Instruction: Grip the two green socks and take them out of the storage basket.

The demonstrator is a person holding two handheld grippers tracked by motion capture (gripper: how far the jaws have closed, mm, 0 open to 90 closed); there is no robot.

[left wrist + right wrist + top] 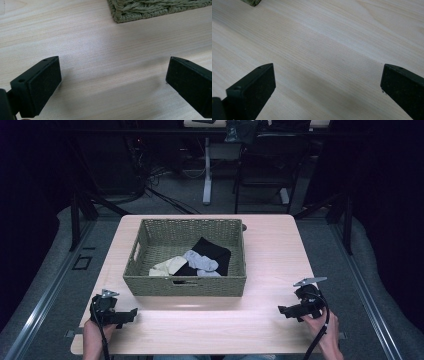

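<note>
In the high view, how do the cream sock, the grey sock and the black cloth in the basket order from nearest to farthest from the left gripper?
Measured from the left gripper, at the table's near left:
1. cream sock, at the left of the pile in the woven basket.
2. grey sock, in the middle of the pile.
3. black cloth, behind and to the right.

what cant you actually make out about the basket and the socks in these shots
- High view: the socks overlap in a heap, so their count is unclear, and the basket front wall hides the floor just behind it.
- Left gripper view: the basket corner is cut off by the top edge.
- Right gripper view: the basket is a sliver at the top edge.
</note>
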